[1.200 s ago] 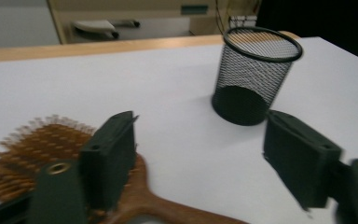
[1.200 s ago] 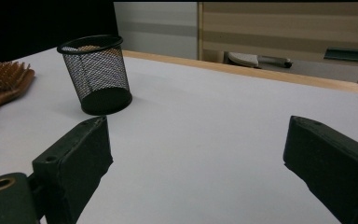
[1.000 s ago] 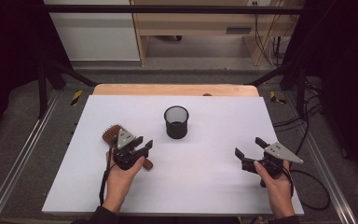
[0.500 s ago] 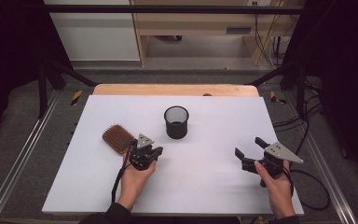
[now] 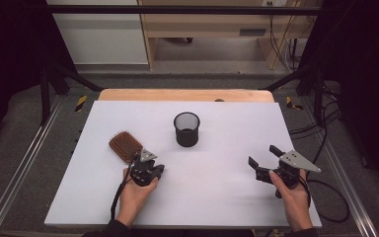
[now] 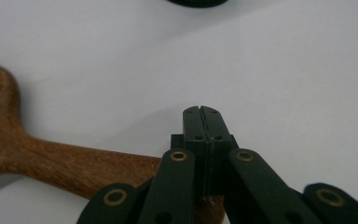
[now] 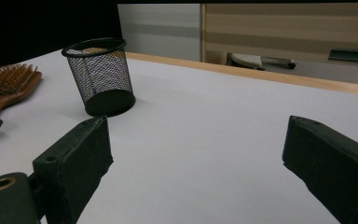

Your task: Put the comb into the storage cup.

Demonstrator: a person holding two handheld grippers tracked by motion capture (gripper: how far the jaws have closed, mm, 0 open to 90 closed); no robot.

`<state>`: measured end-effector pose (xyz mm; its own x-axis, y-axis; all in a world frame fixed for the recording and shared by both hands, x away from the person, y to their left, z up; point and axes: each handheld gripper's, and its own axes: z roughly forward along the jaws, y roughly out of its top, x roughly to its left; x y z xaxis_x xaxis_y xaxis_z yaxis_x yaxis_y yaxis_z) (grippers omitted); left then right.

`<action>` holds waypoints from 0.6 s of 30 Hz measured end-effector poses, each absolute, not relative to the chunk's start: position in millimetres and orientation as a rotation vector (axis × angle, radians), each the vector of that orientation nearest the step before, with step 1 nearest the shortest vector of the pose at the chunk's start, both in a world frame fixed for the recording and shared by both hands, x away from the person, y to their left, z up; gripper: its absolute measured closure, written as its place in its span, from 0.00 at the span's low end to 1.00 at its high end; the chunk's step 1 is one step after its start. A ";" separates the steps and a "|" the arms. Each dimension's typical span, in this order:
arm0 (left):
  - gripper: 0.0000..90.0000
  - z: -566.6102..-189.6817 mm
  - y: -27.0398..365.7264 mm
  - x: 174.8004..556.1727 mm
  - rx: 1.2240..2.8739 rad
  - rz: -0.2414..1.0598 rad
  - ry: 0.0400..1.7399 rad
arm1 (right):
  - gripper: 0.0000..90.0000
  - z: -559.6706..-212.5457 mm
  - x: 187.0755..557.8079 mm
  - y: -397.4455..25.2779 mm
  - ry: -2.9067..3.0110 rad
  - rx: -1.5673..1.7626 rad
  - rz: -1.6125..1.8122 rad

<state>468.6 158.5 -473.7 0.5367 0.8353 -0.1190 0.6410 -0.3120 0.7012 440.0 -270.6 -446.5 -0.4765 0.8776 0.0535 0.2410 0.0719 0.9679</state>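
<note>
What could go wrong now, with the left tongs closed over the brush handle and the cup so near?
1. The left tongs look shut above the brush handle, not around it, so a lift may leave the brush on the table.
2. The mesh cup stands near the brush; a swing toward it could tip it.
3. The right tongs are open and far away, so they cannot steady the cup.

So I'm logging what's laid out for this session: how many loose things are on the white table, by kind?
Hairbrush: 1
Mesh cup: 1
Total: 2
</note>
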 end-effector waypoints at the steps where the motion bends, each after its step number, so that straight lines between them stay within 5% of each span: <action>1: 1.00 -473.7 158.5 468.6 2.058 0.346 1.191 | 0.09 -446.5 440.0 -270.6 1.782 1.111 1.432; 18: 1.00 -470.2 219.6 444.9 2.067 0.381 1.261 | 0.09 -446.9 440.0 -270.4 1.786 1.114 1.427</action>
<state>444.9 219.6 -470.2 0.4886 0.8673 -0.0952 0.6691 -0.3024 0.6789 440.0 -270.4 -446.9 -0.4759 0.8779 0.0535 0.2459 0.0743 0.9664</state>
